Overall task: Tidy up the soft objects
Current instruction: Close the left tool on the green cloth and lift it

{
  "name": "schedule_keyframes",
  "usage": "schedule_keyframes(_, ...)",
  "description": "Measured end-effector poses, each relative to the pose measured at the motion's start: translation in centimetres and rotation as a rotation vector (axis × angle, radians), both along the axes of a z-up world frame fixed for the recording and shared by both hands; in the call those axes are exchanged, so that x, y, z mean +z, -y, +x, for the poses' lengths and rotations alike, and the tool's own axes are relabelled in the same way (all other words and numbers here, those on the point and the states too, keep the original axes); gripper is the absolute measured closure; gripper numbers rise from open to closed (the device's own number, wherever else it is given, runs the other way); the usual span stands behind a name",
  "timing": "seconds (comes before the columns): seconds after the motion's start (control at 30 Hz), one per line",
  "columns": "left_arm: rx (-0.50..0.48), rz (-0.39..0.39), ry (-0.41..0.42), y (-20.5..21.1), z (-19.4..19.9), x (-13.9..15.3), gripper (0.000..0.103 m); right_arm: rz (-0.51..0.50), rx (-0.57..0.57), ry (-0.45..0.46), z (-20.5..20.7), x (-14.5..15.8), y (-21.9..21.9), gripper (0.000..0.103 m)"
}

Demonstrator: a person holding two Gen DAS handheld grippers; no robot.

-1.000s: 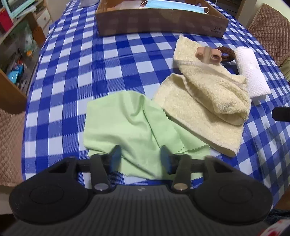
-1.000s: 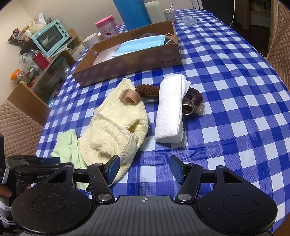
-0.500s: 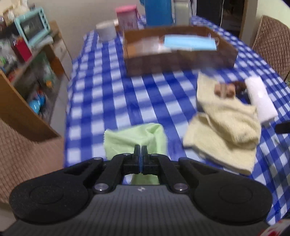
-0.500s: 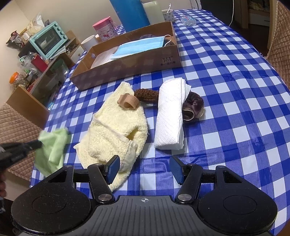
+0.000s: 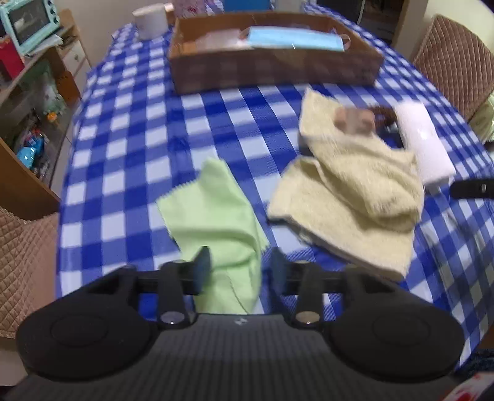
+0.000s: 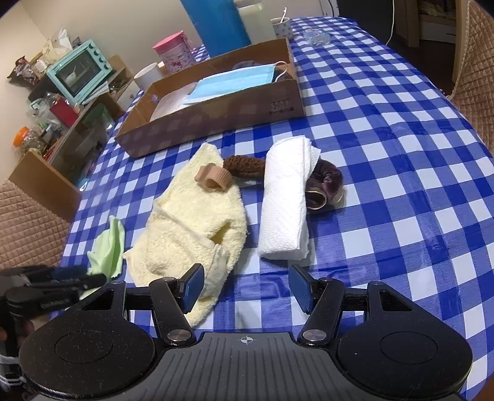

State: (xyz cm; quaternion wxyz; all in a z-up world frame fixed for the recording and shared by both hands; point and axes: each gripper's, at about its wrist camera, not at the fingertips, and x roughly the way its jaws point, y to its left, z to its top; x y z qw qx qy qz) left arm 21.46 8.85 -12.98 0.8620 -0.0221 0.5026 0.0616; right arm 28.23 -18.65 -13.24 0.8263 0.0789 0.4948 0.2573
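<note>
A light green cloth (image 5: 213, 216) lies on the blue checked tablecloth, its near end between the fingers of my left gripper (image 5: 239, 271), which is open. It also shows in the right wrist view (image 6: 109, 246). A cream towel (image 5: 349, 191) lies crumpled to its right, with a tan toe separator (image 6: 213, 177) on top. A folded white paper towel (image 6: 285, 200), a brown knitted band (image 6: 244, 163) and a dark velvet scrunchie (image 6: 324, 188) lie beside it. My right gripper (image 6: 247, 285) is open and empty, near the towel's corner.
A cardboard tray (image 6: 216, 117) holding a blue face mask (image 6: 234, 83) stands at the back of the table. Behind it are a blue cylinder (image 6: 219, 24), a pink tin (image 6: 173, 52) and cups. Quilted chairs (image 5: 457, 61) flank the table; shelves stand at left.
My left gripper shut on the green cloth, lifted it and carried it left, away from the towel, then opened and left it on the table. My right gripper has stayed in place.
</note>
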Motion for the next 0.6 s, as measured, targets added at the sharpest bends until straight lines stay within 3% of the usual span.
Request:
schedule_keyframes(0.1,0.009,-0.005,0.021,-0.4,0.5,0.4,0.039,0.002,0.0,0.003,0.3,0.0,0.0,0.042)
schedule_keyframes(0.23,0.004,0.016,-0.002,-0.3,1.7,-0.7,0.039,0.001,-0.012,0.013,0.9,0.1,0.0,0.042)
schedule_keyframes(0.43,0.028,0.021,-0.026,-1.2,3.0,-2.5,0.059,0.003,-0.023,0.036,1.5,0.3,0.3,0.042)
schedule_keyframes(0.5,0.015,0.003,-0.015,-1.4,3.1,-2.4,0.085,0.003,-0.022,0.042,1.8,0.3,0.3,0.042)
schedule_keyframes(0.53,0.009,0.014,-0.011,-1.3,3.1,-2.4,0.093,0.001,-0.023,0.043,1.9,0.2,0.3,0.042)
schedule_keyframes(0.57,0.004,0.036,-0.011,-1.2,3.2,-2.4,0.1,-0.001,-0.023,0.044,2.0,0.2,0.2,0.042)
schedule_keyframes(0.6,0.002,0.05,-0.013,-1.3,3.3,-2.4,0.1,-0.001,-0.023,0.045,2.2,0.2,0.2,0.042)
